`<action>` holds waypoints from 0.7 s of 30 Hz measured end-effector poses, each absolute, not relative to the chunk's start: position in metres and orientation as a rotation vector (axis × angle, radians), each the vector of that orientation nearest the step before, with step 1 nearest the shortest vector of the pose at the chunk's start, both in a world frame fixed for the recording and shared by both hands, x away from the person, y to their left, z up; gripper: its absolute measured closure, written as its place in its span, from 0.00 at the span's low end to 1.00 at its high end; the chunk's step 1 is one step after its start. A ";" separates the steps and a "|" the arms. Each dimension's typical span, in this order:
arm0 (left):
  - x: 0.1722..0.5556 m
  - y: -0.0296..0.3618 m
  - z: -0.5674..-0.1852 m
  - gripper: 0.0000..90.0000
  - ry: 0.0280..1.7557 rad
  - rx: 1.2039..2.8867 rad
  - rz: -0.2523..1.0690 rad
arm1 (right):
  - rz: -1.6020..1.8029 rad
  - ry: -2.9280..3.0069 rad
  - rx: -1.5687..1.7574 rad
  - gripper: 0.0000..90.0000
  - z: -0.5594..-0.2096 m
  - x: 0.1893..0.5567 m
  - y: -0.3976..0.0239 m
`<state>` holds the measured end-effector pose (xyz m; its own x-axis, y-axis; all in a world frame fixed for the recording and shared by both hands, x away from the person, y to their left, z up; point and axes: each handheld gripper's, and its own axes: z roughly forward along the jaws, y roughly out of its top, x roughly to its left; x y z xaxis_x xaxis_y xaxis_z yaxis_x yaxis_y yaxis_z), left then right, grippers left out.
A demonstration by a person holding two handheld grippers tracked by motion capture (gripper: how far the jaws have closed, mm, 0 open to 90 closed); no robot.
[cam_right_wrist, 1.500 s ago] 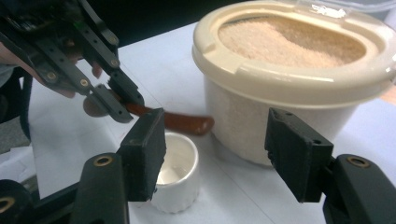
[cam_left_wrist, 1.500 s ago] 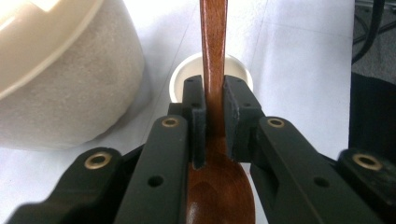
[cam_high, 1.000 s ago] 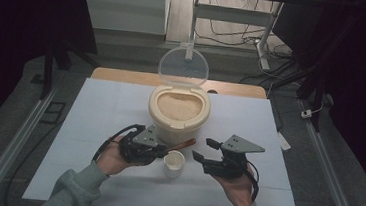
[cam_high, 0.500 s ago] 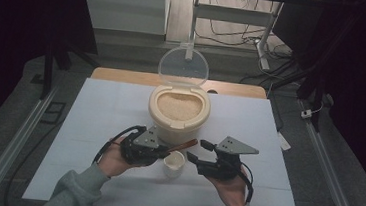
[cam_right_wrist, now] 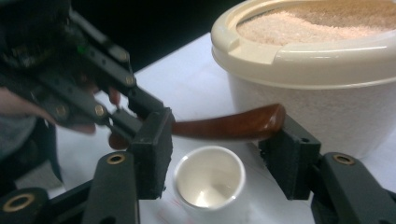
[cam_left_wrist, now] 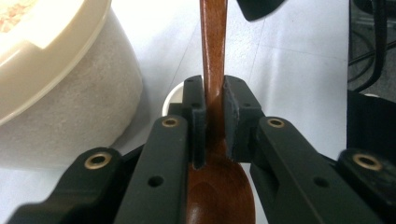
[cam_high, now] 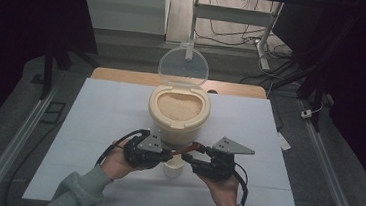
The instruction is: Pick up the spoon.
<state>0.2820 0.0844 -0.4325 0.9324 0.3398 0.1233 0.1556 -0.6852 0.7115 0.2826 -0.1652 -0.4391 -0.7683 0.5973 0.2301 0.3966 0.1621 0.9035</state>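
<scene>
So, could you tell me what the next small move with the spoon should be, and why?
Probably close the right gripper on the wooden spoon. The left gripper clamps its neck, and the handle lies between the right jaws, which have just been closing; one pad looks near its end, though contact isn't certain. The white cup stands empty below.

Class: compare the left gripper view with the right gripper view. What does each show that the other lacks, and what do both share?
Left gripper view alone: the left gripper with its jaws shut on the brown wooden spoon just above the bowl.

Right gripper view alone: the sandy grain inside the tub, the inside of the small white cup, and the right gripper with its jaws either side of the handle's end, having just been closing.

Both: the spoon, the cream plastic tub, the cup and the white table.
</scene>
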 end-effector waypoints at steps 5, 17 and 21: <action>0.278 0.080 -0.431 0.88 0.327 2.336 0.334 | 1.683 2.223 0.997 0.61 -0.438 0.280 -0.164; 0.276 0.082 -0.429 0.88 0.322 2.326 0.352 | 1.814 2.183 0.943 0.81 -0.433 0.276 -0.163; 0.274 0.081 -0.428 0.88 0.309 2.328 0.379 | 1.859 2.164 0.894 0.86 -0.432 0.274 -0.163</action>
<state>0.2739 0.0809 -0.4282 0.9272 0.3288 0.1793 0.1086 -0.6942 0.7115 0.2740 -0.1627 -0.4322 -0.8107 0.5244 0.2601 0.3361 0.0532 0.9403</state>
